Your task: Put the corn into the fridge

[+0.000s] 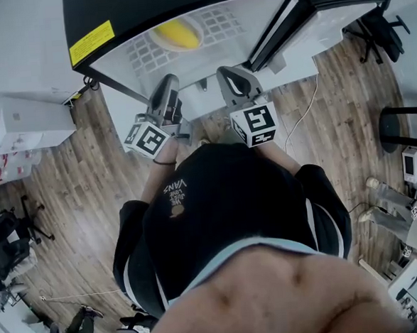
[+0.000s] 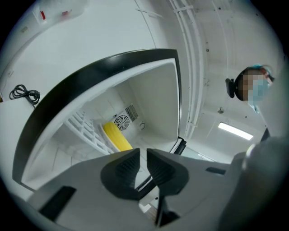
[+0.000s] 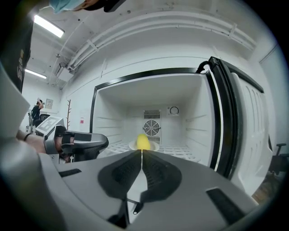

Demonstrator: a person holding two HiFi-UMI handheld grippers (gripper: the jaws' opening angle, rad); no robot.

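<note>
Head view, upper centre: I hold my left gripper [image 1: 167, 83] and right gripper [image 1: 229, 74] side by side, both pointing toward the frame's top. Left gripper view: my jaws stand a narrow slit apart, empty. Right gripper view: my jaws meet tip to tip, gripping nothing.

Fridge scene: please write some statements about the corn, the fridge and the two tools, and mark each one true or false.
1. The corn lies inside the fridge. True.
2. The door of the fridge is closed. False: it stands open.
3. The right tool holds the corn. False: its jaws are together and empty, in front of the fridge.
4. The corn rests on a white plate. True.
5. The left tool touches the corn. False: it is outside the fridge, apart from the corn, with nothing between its jaws.
</note>
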